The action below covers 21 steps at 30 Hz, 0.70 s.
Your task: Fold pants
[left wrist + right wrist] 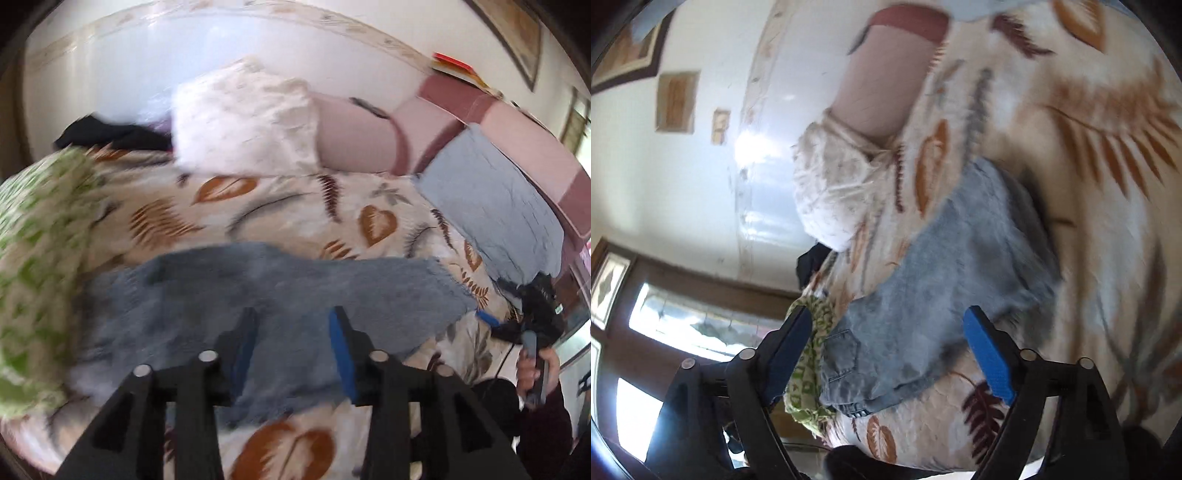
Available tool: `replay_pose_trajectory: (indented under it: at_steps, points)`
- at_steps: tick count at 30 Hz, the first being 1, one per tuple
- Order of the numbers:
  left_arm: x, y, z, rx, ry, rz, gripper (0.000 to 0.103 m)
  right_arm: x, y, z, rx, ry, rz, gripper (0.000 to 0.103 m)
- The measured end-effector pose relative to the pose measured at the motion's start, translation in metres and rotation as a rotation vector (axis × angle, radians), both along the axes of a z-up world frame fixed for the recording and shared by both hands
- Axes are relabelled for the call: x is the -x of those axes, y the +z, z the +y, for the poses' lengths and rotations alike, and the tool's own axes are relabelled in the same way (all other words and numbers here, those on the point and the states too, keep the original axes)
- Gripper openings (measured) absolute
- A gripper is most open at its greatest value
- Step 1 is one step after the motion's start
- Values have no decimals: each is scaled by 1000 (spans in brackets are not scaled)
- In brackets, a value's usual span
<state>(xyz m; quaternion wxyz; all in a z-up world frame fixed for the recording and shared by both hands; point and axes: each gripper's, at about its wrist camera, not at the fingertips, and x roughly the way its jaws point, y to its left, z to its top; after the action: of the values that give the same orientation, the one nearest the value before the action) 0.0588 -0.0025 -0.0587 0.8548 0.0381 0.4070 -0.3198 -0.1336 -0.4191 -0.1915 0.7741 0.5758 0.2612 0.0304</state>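
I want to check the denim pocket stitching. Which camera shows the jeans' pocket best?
The right wrist view: the jeans lie close, pocket and seams readable. The left wrist view shows them motion-blurred, no pocket discernible.

no readable text, labels, brands or numbers in either view; frames motion-blurred.

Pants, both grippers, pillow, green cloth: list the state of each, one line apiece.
Denim pants: lying on the leaf-print bedspread, laid in layers, ungripped.
Left gripper: open, jaws apart above the pants, holding nothing.
Right gripper: open, empty, over the waistband end.
White pillow: resting at the head of the bed.
Green patterned cloth: bunched beside the pants.
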Motion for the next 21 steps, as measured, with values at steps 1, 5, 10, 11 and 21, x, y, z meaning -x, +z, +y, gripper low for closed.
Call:
replay_pose_trajectory:
  at_steps: [1, 5, 10, 11, 21]
  points:
    - [-1, -6, -12, -6, 4, -2, 50, 1, -6, 0, -19, -12, 10, 87]
    - [-18, -43, -28, -53, 81, 51, 54, -7, -45, -5, -150, -83, 71, 88]
    - [-17, -84, -32, -115, 101, 112, 54, -14, -79, -11, -256, -174, 96, 89]
    - [-17, -90, -32, -124, 104, 115, 54, -14, -78, -12, -246, -196, 77, 89]
    - [-11, -102, -36, -120, 82, 179, 54, -31, -45, -9, 77, -231, 103, 28]
